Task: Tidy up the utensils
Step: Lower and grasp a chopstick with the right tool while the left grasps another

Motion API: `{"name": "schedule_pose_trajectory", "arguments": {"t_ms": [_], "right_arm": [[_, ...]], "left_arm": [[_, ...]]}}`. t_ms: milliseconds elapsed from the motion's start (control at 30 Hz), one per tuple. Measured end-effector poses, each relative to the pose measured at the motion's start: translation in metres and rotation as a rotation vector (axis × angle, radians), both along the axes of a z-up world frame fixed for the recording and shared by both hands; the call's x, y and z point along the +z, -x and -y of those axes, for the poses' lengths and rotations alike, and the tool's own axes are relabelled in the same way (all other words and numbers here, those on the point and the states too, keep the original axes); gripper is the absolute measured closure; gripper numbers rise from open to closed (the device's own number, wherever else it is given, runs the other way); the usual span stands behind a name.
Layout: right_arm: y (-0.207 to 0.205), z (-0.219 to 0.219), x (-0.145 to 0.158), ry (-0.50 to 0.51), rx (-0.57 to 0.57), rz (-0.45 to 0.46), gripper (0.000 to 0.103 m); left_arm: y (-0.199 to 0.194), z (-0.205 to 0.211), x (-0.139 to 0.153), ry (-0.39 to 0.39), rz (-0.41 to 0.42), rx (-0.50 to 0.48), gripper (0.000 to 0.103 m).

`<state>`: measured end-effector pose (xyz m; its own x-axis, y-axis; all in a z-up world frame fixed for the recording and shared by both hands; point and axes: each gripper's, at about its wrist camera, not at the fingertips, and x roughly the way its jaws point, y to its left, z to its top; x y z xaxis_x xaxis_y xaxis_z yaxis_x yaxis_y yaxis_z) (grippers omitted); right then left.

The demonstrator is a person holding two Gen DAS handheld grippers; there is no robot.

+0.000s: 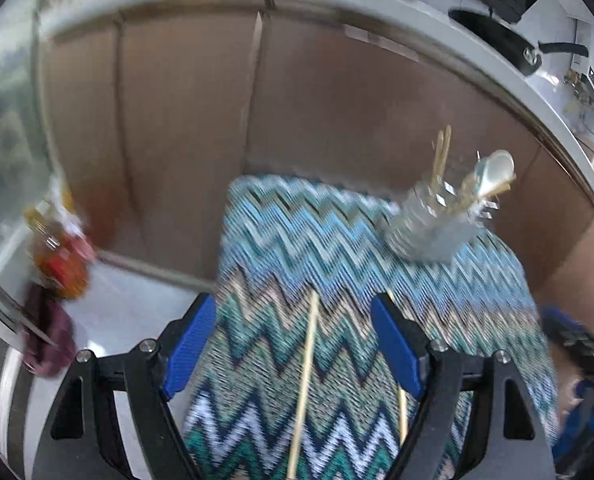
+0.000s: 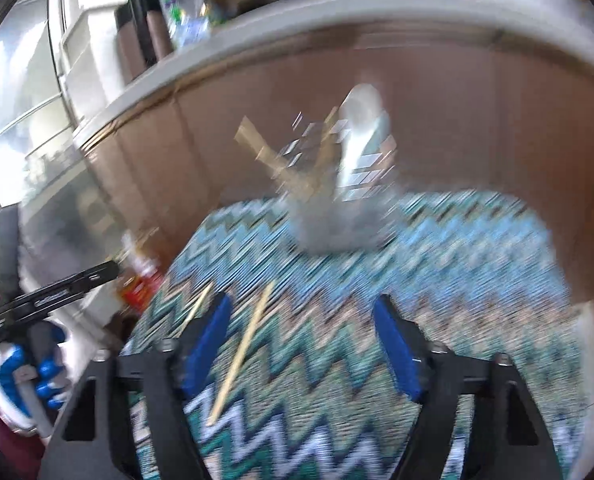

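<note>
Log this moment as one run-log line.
stage: approach | left gripper: open over chopstick on zigzag mat | right gripper: open, nothing held | holder: upright, holding utensils

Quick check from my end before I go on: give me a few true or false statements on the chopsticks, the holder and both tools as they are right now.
1. Both chopsticks lie loose on the zigzag mat. True.
2. The left tool is clamped on a chopstick. False: its fingers stand apart, with one chopstick lying on the mat between them, untouched.
3. The utensil holder stands on the far part of the mat, with wooden utensils and a white spoon in it. True.
4. The right tool carries a chopstick. False: nothing is gripped; a chopstick lies on the mat near its left finger.
5. The holder is empty. False: several utensils stick out of it.
</note>
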<state>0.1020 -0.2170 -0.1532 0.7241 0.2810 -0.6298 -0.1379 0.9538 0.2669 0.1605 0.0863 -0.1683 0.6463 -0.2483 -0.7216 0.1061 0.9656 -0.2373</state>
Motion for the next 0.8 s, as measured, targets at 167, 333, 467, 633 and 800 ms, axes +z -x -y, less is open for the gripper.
{"name": "schedule_pose_trajectory", "arguments": {"t_ms": [167, 333, 467, 633, 800], "right_arm": [[-0.048, -0.029, -0.027, -0.048, 0.109, -0.143, 0.06], [-0.093, -0.056, -0.049, -0.06, 0.185, -0.253, 0.073], [-0.122, -0.073, -0.068, -0.01, 0.209, -0.322, 0.08], [-0.145, -0.09, -0.091, 0.032, 0.236, -0.401, 0.083], [-0.157, -0.098, -0.106, 0.068, 0.241, -0.458, 0.085]], "left_arm": [[-0.031, 0.012, -0.025, 0.012, -0.131, -0.095, 0.026], [-0.059, 0.026, -0.047, 0.003, -0.239, -0.168, 0.046], [-0.073, 0.038, -0.063, -0.037, -0.301, -0.205, 0.061], [-0.085, 0.046, -0.079, -0.072, -0.355, -0.238, 0.068], [-0.095, 0.053, -0.093, -0.112, -0.406, -0.262, 0.08]]}}
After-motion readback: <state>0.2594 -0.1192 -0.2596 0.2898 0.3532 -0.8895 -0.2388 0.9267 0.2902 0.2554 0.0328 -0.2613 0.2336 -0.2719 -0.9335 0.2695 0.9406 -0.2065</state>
